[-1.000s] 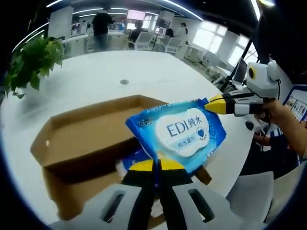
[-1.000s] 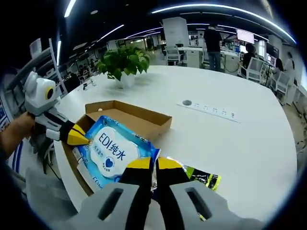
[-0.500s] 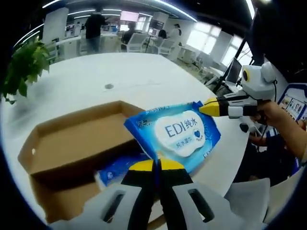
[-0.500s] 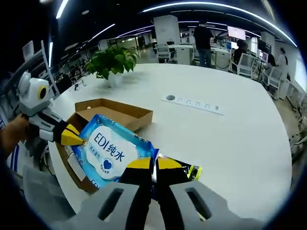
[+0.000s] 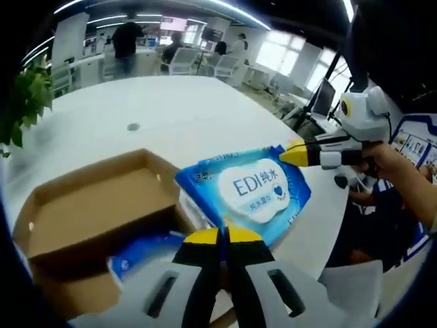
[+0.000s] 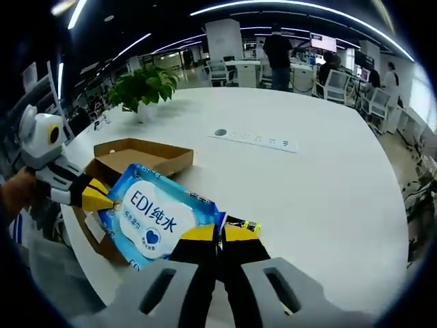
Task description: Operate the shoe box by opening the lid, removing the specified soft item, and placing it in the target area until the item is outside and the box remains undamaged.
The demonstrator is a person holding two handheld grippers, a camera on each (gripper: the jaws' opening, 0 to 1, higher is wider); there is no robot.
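Since a second ago both views have slid sideways with the hands, so the open brown cardboard shoe box (image 5: 89,205) now sits lower left in the left claw view and further left in the right claw view (image 6: 136,156), while the pack hangs a little clearer of it.

Left claw (image 5: 220,236), at the bottom centre of its own view, has its yellow-tipped jaws pressed together on the near edge of the soft blue plastic wet-wipes pack with a white label (image 5: 251,191). Right claw (image 6: 219,232) is likewise clamped narrow on the opposite edge of the same pack (image 6: 151,217); it enters the left claw view from the right (image 5: 300,154), held by a person's hand (image 5: 389,158). So the pack is carried between the two claws, above the round white counter (image 5: 184,109), partly over the box's near corner.

A second blue pack (image 5: 140,249) lies in the box. Behind the right claw's jaws a dark packet with yellow-green print (image 6: 240,224) rests on the counter. A green potted plant (image 6: 140,89) stands beyond the box.

The lid looks already open and the extraction nearly done. Next, I judge, the pack should travel clear of the box rim, be lowered flat onto bare counter, and both claws released together.
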